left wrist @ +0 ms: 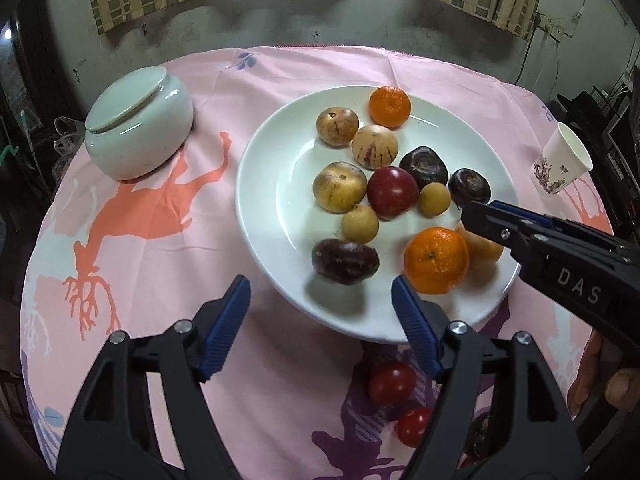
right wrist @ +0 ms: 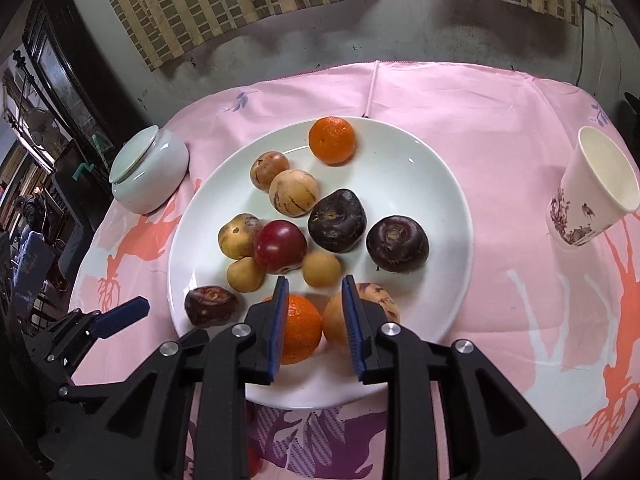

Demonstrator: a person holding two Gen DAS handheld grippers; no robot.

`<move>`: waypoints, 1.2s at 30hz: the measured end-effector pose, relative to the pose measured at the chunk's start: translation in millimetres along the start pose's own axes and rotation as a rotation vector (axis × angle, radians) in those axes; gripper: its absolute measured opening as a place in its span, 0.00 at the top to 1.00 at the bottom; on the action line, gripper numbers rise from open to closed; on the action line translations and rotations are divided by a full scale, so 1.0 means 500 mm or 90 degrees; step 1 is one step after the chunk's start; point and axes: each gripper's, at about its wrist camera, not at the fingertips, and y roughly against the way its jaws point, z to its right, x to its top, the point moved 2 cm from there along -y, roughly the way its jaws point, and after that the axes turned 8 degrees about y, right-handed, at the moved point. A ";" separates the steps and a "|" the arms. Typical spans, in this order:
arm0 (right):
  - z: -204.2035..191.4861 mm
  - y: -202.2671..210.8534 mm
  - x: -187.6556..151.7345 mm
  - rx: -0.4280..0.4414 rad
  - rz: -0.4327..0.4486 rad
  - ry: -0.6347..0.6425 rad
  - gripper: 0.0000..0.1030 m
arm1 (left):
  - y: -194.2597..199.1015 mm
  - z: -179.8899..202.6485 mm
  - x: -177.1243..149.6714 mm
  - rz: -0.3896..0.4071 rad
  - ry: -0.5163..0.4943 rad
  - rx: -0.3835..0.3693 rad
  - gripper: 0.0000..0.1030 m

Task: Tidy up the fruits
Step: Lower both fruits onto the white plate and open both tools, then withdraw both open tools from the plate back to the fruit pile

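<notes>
A white plate [left wrist: 272,184] on the pink cloth holds several fruits: two oranges [left wrist: 390,106] [left wrist: 436,260], a red fruit [left wrist: 392,191], dark purple ones [left wrist: 345,261], and striped and plain yellow ones. My left gripper [left wrist: 320,284] stands open over the plate's near rim, nothing between its fingers. Two red cherry tomatoes [left wrist: 391,382] lie on the cloth under it. My right gripper [right wrist: 315,282] hovers shut and empty above the near orange [right wrist: 300,328] and a yellow-orange fruit [right wrist: 336,326]. In the left wrist view the right gripper [left wrist: 474,212] reaches in from the right.
A white lidded jar [left wrist: 140,128] stands left of the plate. A patterned paper cup [right wrist: 592,188] stands at the right, near the table edge. A person's hand [left wrist: 616,384] holds the right gripper. A wall with curtains runs behind the round table.
</notes>
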 end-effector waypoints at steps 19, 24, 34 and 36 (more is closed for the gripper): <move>0.029 0.205 -0.285 -0.057 -0.025 -0.037 0.32 | 0.125 -0.029 -0.233 -0.077 0.024 -0.030 0.18; 0.042 0.225 -0.378 -0.044 -0.072 -0.139 0.32 | 0.152 -0.002 -0.306 -0.102 -0.013 -0.058 0.18; 0.017 0.274 -0.428 -0.054 -0.059 -0.113 0.32 | 0.156 0.066 -0.400 -0.113 -0.150 -0.040 0.18; 0.005 0.278 -0.431 -0.072 -0.058 -0.080 0.32 | 0.148 0.069 -0.401 -0.127 -0.143 -0.056 0.20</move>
